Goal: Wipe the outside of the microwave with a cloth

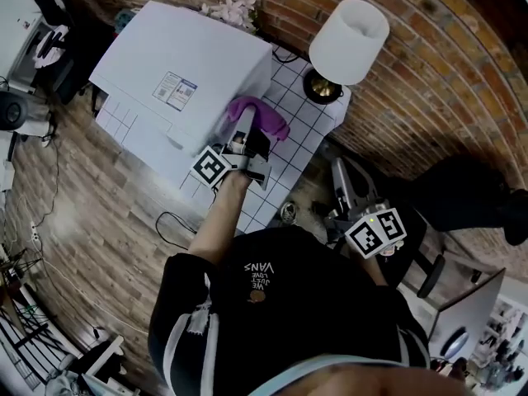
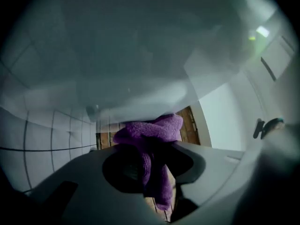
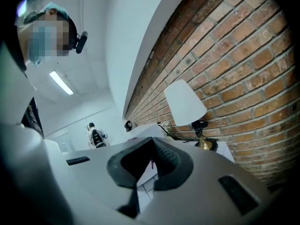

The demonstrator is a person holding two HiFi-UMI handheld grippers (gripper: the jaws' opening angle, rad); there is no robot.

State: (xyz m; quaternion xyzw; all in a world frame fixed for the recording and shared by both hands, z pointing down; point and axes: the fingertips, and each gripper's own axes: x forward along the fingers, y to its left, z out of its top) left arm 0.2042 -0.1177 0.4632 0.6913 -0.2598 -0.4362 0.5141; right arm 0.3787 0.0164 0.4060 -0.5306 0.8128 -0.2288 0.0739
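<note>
Setting: we look steeply down at a brick wall (image 1: 429, 97), a wood-plank floor (image 1: 91, 196) and a white grid-patterned table (image 1: 301, 114).
Microwave: a white microwave (image 1: 177, 73) with a printed sticker on its top sits on the table. A white-shaded table lamp (image 1: 348, 40) stands just beside it, at the wall.
Cloth: the purple cloth (image 1: 262, 115) is bunched against the upper edge of the microwave's lamp-side wall, touching it.
Left gripper: our left gripper (image 1: 246, 130) is clamped on the cloth. In the left gripper view a fold hangs down between the jaws and the rest bulges past the tips against a pale surface close ahead.
Right gripper: our right gripper (image 3: 151, 165) is held low near our body, well apart from the microwave. Its jaws are closed together with nothing between them.
Step in hand: we judge that the wiping is under way on the lamp-side wall, near the top corner.
Done so far: we cannot tell which faces have had a pass; no streaks or damp patches show on the white casing.
Left to do: the top, the front and the far side probably remain, since the cloth sits at only one corner.
</note>
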